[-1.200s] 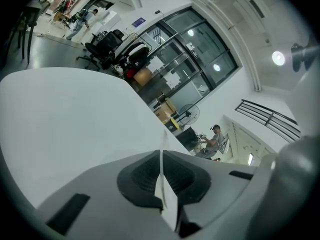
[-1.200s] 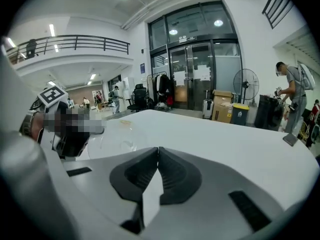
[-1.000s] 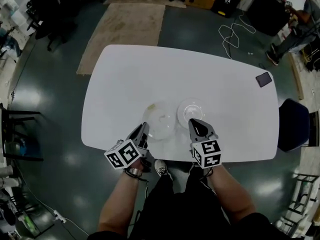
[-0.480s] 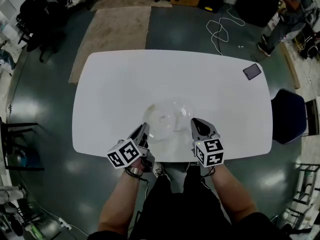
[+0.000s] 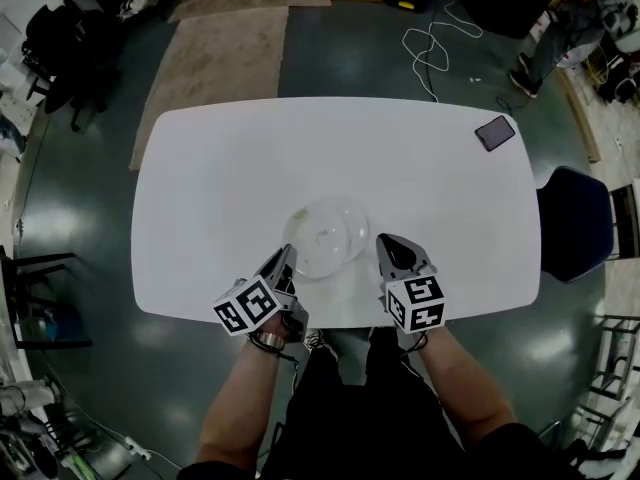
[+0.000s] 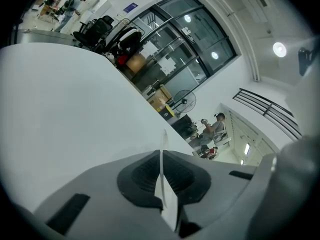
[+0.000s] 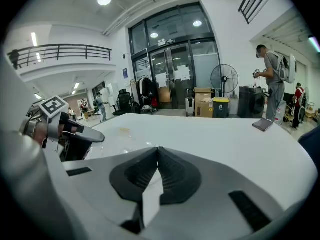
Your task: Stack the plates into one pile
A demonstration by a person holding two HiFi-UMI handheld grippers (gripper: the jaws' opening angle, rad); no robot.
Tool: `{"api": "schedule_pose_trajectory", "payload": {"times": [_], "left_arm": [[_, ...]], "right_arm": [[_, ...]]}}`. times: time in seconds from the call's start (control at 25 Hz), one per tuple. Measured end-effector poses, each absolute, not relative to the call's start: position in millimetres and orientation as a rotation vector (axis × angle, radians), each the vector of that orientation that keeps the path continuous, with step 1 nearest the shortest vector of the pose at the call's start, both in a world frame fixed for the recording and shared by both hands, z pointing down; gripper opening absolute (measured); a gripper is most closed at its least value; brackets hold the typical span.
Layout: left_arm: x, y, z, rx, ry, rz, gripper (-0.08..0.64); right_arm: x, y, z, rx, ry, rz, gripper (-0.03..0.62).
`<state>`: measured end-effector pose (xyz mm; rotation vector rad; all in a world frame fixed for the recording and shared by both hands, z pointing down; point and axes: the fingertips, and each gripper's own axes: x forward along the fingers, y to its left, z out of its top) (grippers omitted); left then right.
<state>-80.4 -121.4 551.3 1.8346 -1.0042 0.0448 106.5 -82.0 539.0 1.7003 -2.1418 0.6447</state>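
Observation:
Clear plates (image 5: 326,234) lie together as one round shape on the white table (image 5: 220,188), toward its front edge. How many there are cannot be made out. My left gripper (image 5: 286,256) is at the pile's lower left rim. In the left gripper view my left gripper (image 6: 162,151) is shut on a thin clear plate edge (image 6: 163,136) that sticks up between the jaws. My right gripper (image 5: 386,241) rests just right of the pile, a little apart from it. The right gripper view shows my right gripper (image 7: 158,151) shut with nothing between the jaws.
A dark phone (image 5: 497,133) lies near the table's far right corner. A blue chair (image 5: 568,223) stands at the right end. A brown rug (image 5: 220,58), cables and boxes are on the floor beyond the table, where a person (image 5: 565,8) stands.
The two clear plates stood side by side a second ago. They then overlapped and now lie in one spot. Both grippers stayed shut and kept beside them.

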Motion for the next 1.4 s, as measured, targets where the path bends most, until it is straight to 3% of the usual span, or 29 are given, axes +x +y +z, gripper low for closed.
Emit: {"api": "schedule_pose_trajectory", "payload": {"times": [0.6, 1.4], "left_arm": [[-41.9, -140.1, 578.7, 1.771, -1.036, 0.067, 0.028], [-41.6, -144.9, 606.7, 1.873, -1.218, 0.455, 0.087]], "right_arm": [[144.4, -89.0, 561.1, 1.653, -2.152, 0.689, 0.018], [154.0, -90.2, 567.6, 1.613, -2.163, 0.699, 0.018]]}}
